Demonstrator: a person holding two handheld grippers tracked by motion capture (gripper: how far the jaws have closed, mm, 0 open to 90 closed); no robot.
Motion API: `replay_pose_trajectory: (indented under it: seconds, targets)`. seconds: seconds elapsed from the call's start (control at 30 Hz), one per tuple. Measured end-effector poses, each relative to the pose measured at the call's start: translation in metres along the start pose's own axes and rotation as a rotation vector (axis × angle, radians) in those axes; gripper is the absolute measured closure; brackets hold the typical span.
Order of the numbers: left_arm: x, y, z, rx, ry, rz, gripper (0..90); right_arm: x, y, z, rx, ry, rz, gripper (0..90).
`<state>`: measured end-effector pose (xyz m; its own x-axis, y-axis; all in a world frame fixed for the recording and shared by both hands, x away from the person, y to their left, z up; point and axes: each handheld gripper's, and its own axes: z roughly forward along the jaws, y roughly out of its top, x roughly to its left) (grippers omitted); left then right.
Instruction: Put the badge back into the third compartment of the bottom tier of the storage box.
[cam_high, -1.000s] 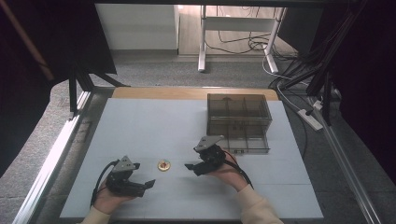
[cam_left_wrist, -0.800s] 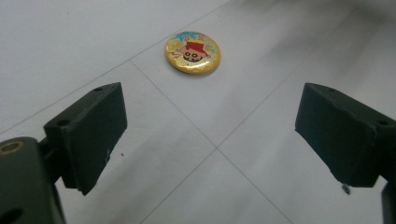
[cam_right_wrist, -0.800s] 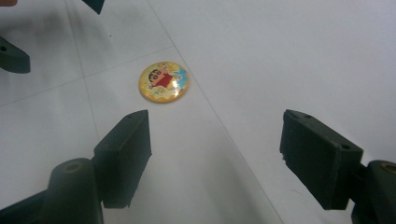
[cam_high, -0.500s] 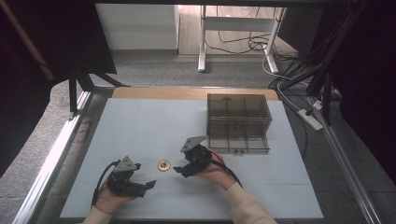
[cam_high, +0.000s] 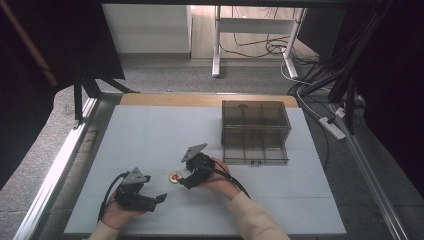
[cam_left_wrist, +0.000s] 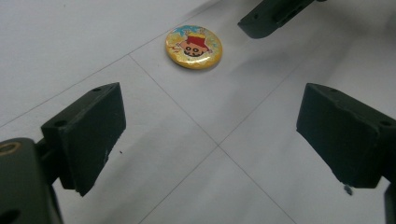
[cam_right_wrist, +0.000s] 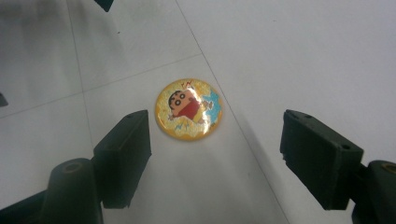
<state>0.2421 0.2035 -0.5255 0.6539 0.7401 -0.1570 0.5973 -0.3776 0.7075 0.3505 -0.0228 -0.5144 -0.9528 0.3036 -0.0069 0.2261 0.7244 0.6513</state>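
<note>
A round yellow badge (cam_high: 174, 177) with a cartoon figure lies flat on the white table (cam_high: 150, 135), near the front. My right gripper (cam_high: 183, 181) comes in from the right and hovers just beside it. In the right gripper view the badge (cam_right_wrist: 189, 108) lies just ahead of the right gripper (cam_right_wrist: 217, 133), whose jaws are open and hold nothing. My left gripper (cam_high: 160, 198) rests lower left of the badge, open and holding nothing. In the left gripper view the left gripper (cam_left_wrist: 212, 116) points at the badge (cam_left_wrist: 194, 46) farther off.
A dark see-through drawer box (cam_high: 255, 117) stands at the back right of the table, its lowest drawer (cam_high: 255, 150) pulled out toward me. A wooden strip (cam_high: 200, 99) edges the table's far side and metal rails (cam_high: 60, 160) run along its left and right.
My right gripper has moved left and slightly down, from near the drawer box to beside the badge. The left gripper and the badge have stayed in place.
</note>
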Motion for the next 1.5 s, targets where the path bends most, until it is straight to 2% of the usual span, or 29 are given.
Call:
replay_pose_trajectory:
  seconds: [0.63,0.87,1.1,1.27,1.5]
  targets:
    - [0.001,-0.001,0.000,0.008,0.000,0.001,8.2,0.007,0.018,0.030,0.069,0.022,-0.040,23.0]
    - [0.000,-0.001,0.000,0.008,0.002,0.003,8.2,0.009,0.022,0.036,0.092,0.024,-0.059,24.9]
    - [0.001,-0.001,0.000,0.012,0.005,0.002,8.3,0.009,0.023,0.037,0.109,0.026,-0.056,32.3]
    - [0.001,-0.001,0.001,0.018,0.007,0.000,8.3,0.014,0.025,0.035,0.125,0.038,-0.077,46.7]
    - [0.001,-0.001,0.001,0.020,0.008,0.000,8.4,0.013,0.025,0.035,0.122,0.044,-0.084,47.3]
